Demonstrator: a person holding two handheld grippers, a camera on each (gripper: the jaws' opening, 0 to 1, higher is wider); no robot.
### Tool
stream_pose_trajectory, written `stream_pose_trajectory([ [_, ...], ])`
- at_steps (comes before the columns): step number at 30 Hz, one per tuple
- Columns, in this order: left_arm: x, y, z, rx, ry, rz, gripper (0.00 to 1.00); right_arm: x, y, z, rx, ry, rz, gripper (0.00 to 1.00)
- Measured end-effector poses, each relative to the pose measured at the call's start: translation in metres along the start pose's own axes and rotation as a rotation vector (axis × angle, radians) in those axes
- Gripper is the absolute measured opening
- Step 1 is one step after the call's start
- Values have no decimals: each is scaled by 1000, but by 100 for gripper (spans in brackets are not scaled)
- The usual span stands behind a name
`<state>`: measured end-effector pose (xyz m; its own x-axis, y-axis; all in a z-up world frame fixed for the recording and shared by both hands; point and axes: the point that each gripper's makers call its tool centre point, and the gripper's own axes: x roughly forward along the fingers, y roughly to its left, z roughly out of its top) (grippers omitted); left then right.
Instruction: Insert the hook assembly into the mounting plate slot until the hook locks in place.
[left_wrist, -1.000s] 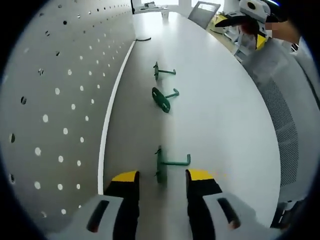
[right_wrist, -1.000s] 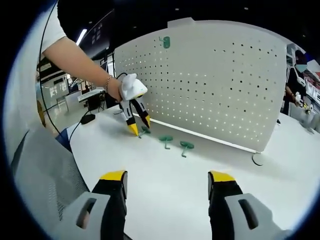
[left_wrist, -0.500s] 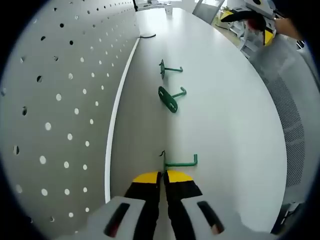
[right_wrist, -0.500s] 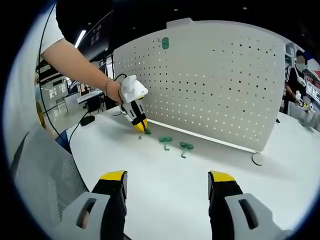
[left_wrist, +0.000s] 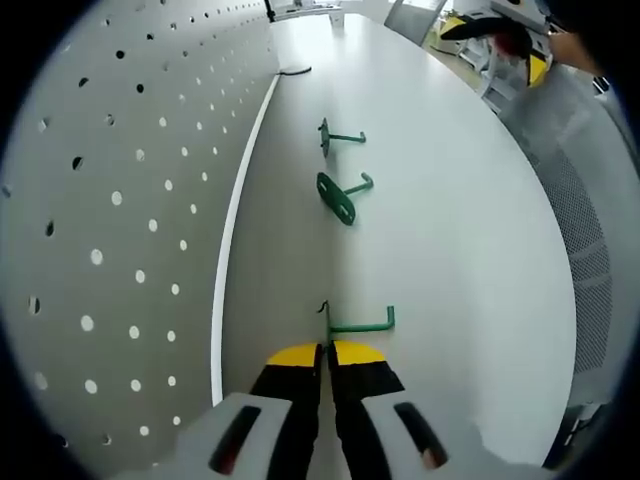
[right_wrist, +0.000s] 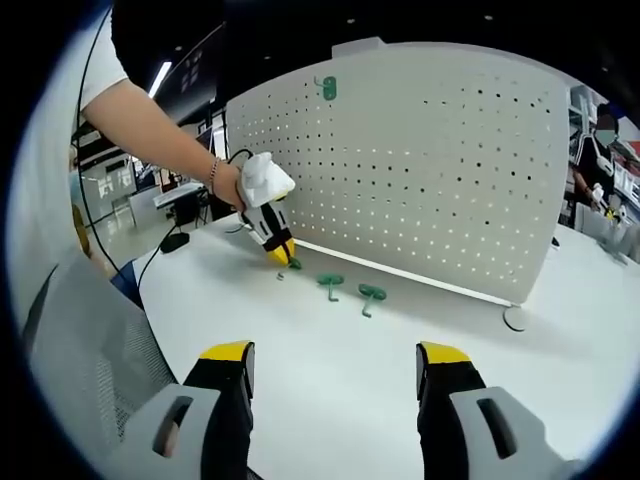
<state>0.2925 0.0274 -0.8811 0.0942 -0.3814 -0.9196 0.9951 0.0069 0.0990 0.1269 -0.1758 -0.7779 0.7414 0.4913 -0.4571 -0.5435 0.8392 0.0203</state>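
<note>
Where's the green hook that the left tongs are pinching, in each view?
Left gripper view: the hook lies on the table low in the middle, just above the closed left tongs.
Right gripper view: left of middle, at the left tongs' yellow tips.
Shared landmark: the white pegboard beside it.

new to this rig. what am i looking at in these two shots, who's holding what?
No robot arm here: a person holds a two-jaw gripper in each hand, and a fisheye camera rides on each one, looking along its jaws.

In the left gripper view, the left gripper has its jaws closed on a green hook lying on the white table beside the pegboard. Two more green hooks lie farther along.

The right gripper view looks across the table from farther back: the right gripper is open and holds nothing. There the person's hand shows with the left gripper at the hook. One hook already hangs near the pegboard's top.
</note>
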Motion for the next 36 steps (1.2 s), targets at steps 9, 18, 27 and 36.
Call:
stream_pose_trajectory([
  [9, -3, -1, 6, -78, -113, 39, 4, -1, -1, 1, 2, -6, -6, 63],
  [18, -22, 5, 17, -180, -228, 96, 3, 0, -1, 1, 1, -4, -4, 63],
  [27, -44, 7, 31, -217, -310, 159, 3, -1, -1, 2, -3, -3, -8, 63],
  [36, -72, 11, 48, -267, -405, 226, 3, -2, -2, 3, -1, -9, -11, 63],
])
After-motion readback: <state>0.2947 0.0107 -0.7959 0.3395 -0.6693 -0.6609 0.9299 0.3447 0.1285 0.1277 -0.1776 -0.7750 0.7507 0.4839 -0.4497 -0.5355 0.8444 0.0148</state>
